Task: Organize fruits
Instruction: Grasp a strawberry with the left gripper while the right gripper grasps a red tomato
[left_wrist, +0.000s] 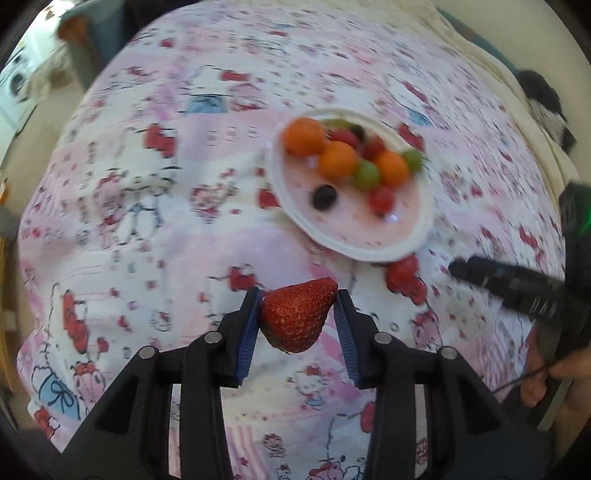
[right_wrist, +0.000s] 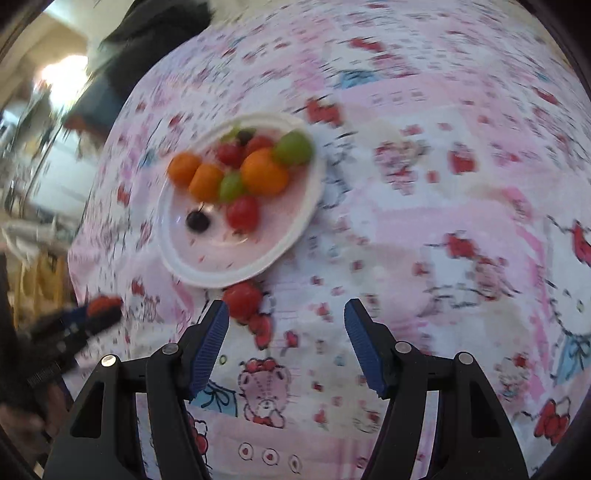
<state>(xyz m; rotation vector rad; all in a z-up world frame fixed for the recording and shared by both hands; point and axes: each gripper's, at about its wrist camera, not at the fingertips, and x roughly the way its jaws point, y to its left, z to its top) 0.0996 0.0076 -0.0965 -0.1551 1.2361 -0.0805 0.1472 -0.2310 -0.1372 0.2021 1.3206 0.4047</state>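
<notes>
Risk: ripe red strawberry (left_wrist: 296, 315) pinched by narrow left gripper (left_wrist: 298, 322) may slip or bruise before white round plate (left_wrist: 419, 236); right gripper (right_wrist: 286, 334) wide, empty, could nudge loose red cherry tomato (right_wrist: 242, 300).

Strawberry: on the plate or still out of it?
Out. The strawberry is clamped in the left gripper, short of the plate.

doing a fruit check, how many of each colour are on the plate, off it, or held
orange: 3
green: 3, maybe another at the back
red: 5, counting the strawberry in the left gripper and the tomato off the plate
dark: 2
total: 13
</notes>
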